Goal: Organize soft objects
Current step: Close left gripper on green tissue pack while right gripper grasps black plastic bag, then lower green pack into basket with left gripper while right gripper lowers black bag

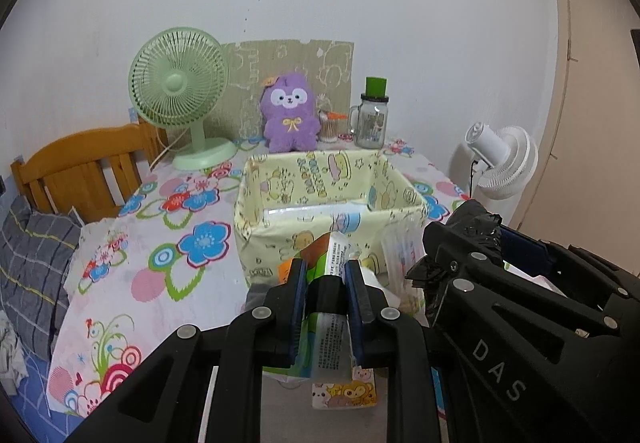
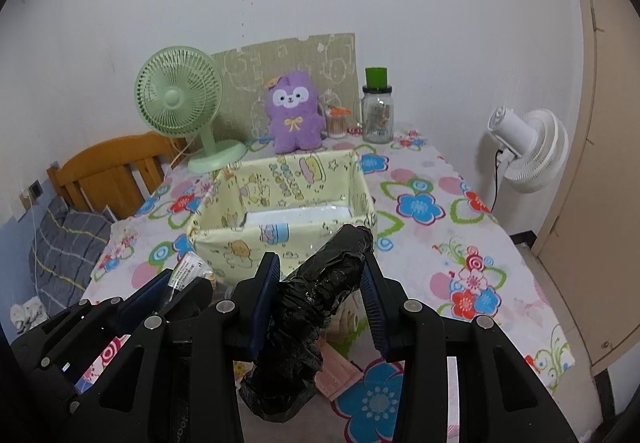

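Observation:
My left gripper [image 1: 326, 271] is shut on a colourful plastic packet [image 1: 334, 251] with printed text, held above the table in front of the yellow cartoon-print fabric basket [image 1: 248, 203]. My right gripper [image 2: 322, 263] is shut on a crumpled black plastic bag roll [image 2: 316, 295] that lies slantwise between the pads, just before the basket [image 2: 208, 219]. Each wrist view also shows the other gripper: the right gripper [image 1: 476, 243] with the black roll [image 1: 476, 217], and the left gripper [image 2: 172, 283] with the packet [image 2: 186, 271]. A purple plush toy [image 1: 290, 111] [image 2: 296, 111] sits upright behind the basket.
A green desk fan [image 1: 180, 91] stands at the back left, and a glass jar with a green lid [image 1: 372, 119] at the back right. A white fan [image 2: 528, 147] stands off the table's right edge, a wooden headboard [image 1: 84, 163] to the left. Small printed packets [image 1: 344, 395] lie below the grippers.

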`<state>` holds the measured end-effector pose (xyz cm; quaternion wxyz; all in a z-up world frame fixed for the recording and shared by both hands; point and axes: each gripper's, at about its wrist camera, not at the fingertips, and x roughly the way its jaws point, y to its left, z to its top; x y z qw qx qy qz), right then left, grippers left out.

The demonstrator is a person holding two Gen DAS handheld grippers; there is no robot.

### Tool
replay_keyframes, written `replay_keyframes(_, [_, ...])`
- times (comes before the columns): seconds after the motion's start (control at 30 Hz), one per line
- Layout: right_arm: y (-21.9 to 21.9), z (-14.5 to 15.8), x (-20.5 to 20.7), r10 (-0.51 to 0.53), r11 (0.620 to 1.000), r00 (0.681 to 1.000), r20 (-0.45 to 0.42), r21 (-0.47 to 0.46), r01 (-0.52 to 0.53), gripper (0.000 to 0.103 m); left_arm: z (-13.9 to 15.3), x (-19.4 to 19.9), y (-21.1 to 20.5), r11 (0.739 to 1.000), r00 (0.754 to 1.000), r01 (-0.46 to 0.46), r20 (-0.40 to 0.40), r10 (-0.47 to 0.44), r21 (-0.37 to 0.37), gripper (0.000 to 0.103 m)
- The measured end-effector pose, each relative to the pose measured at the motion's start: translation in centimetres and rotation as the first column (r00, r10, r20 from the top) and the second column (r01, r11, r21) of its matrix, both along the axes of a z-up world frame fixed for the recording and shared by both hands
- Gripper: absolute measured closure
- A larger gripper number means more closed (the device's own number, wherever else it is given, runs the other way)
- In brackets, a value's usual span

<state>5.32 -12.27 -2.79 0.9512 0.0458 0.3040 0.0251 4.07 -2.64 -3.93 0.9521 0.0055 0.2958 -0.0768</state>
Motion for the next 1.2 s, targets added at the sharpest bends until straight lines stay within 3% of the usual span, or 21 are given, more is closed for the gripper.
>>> replay_keyframes(0.63, [-0.4,3.3,1.7,0.003,1.0,0.998,0.062,0.001,-0.003,0.058,3.4,1.8,-0.4,1.0,0.998,-0.013,0.065,0.013,0.0,0.085])
replay_keyframes(1.2, [-0.4,4.4,5.9,0.018,1.0,0.997,0.072,-0.006,-0.018,0.058,4.4,5.7,-0.5,0.999,0.997,-0.034,0.076,0.034,-0.004,0.085])
